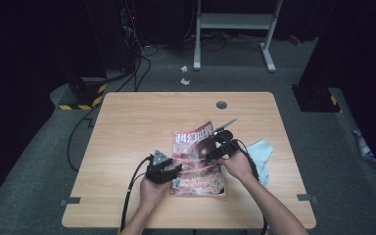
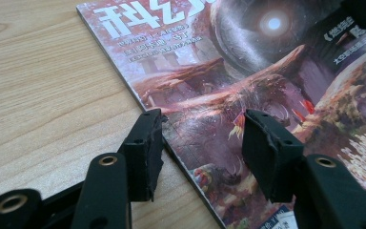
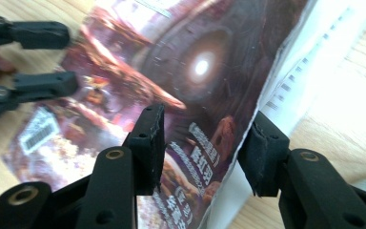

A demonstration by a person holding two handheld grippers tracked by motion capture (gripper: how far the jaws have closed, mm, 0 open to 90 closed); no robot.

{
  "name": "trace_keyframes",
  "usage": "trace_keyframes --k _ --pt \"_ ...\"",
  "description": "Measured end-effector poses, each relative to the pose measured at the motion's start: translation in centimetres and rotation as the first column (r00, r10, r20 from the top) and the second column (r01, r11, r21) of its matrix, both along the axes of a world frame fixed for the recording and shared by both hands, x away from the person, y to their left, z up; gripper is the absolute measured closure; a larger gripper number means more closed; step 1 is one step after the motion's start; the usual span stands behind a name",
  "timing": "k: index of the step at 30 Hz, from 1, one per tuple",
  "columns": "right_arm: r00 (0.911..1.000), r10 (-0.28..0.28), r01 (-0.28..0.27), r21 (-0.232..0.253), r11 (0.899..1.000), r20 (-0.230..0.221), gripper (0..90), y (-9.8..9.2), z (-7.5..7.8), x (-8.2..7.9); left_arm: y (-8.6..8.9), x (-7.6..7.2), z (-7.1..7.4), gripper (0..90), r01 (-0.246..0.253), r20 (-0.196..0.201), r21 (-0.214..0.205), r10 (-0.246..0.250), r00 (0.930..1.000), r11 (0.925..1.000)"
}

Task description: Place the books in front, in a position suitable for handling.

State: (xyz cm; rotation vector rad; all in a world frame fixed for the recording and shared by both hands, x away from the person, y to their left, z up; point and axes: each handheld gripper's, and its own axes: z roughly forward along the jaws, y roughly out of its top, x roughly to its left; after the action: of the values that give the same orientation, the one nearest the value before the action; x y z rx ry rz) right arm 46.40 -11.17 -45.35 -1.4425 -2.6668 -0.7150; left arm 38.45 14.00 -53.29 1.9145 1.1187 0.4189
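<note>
While I watched, magazine: flat on the wooden table.
Left gripper: unclenched, straddling its spine edge.
Right gripper: jaws apart around the lifted cover edge, grip unclear.

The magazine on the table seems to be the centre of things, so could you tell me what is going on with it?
A person at a wooden table works on a magazine with a gripper in each hand. The left gripper rests at the spine edge, jaws apart, one on the table and one over the cover, pinning it down. The right gripper straddles the cover's free edge, which is lifted off the white pages below; it looks like the magazine is being opened. A light blue cloth lies to the right.
</note>
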Motion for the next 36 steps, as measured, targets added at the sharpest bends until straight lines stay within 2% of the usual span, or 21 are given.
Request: trace_keyframes --k 4,5,7,10,13,16,18,21,26,30,31,33,34,36 --pt "0.9994 0.031 -0.031 0.017 0.999 0.016 56.0 0.8 0.7 -0.5 0.0 0.0 0.0 48.6 0.0 0.0 0.0 0.0 1.0 1.0" --pt "0.999 0.042 -0.042 0.011 0.999 0.017 55.9 1.2 0.8 -0.6 0.0 0.0 0.0 48.6 -0.001 0.0 0.0 0.001 1.0 1.0" --pt "0.9968 0.076 -0.075 -0.033 0.997 0.024 55.9 1.9 0.5 -0.7 0.0 0.0 0.0 48.6 -0.002 0.0 -0.001 0.002 1.0 1.0" --pt "0.9972 0.074 -0.074 -0.053 0.996 0.003 57.5 2.3 -0.3 -0.8 0.0 0.0 0.0 48.6 -0.003 0.0 0.0 0.003 1.0 1.0" --pt "0.9982 0.059 -0.059 -0.045 0.997 0.006 64.8 2.0 -0.4 -0.8 0.0 0.0 0.0 48.6 -0.003 0.0 -0.001 0.003 1.0 1.0" --pt "0.9974 0.068 -0.068 -0.025 0.997 0.02 73.8 1.4 0.0 -0.7 0.0 0.0 0.0 47.5 -0.01 -0.003 -0.002 0.01 0.9999 1.0" --pt "0.9967 0.078 -0.078 -0.017 0.997 0.021 77.0 1.3 0.1 -0.8 0.1 0.0 0.0 44.7 -0.002 -0.007 0.0 0.002 1.0 1.0" --pt "0.9944 0.1 -0.099 -0.028 0.995 0.034 81.6 1.3 0.2 -1.0 0.1 0.0 0.1 39.2 0.008 -0.011 0.0 -0.008 0.9999 1.0" --pt "0.9896 0.124 -0.124 -0.004 0.992 0.072 86.7 1.1 0.8 -1.5 0.5 0.2 0.5 29.3 0.025 -0.073 -0.031 -0.027 0.997 0.9992" --pt "0.9848 0.144 -0.145 0.006 0.989 0.097 87.6 0.8 1.2 -1.8 0.7 0.4 1.0 25.2 0.046 -0.129 -0.034 -0.05 0.9904 0.9984" --pt "0.9842 0.146 -0.149 0.014 0.989 0.099 87.6 0.7 1.3 -1.9 0.7 0.4 1.0 24.4 0.052 -0.14 -0.045 -0.058 0.9885 0.9976" --pt "0.9827 0.151 -0.155 0.026 0.988 0.107 87.6 0.6 1.4 -1.9 0.7 0.4 1.1 23.5 0.062 -0.144 -0.039 -0.067 0.9874 0.9973" --pt "0.9819 0.149 -0.156 0.06 0.986 0.117 87.7 0.4 1.7 -2.0 0.5 0.4 1.2 23.0 0.077 -0.164 -0.034 -0.081 0.9831 0.9965" --pt "0.9784 0.157 -0.168 0.077 0.983 0.134 87.7 0.3 2.0 -2.1 0.4 0.4 1.4 21.9 0.099 -0.178 -0.028 -0.103 0.9786 0.9947"
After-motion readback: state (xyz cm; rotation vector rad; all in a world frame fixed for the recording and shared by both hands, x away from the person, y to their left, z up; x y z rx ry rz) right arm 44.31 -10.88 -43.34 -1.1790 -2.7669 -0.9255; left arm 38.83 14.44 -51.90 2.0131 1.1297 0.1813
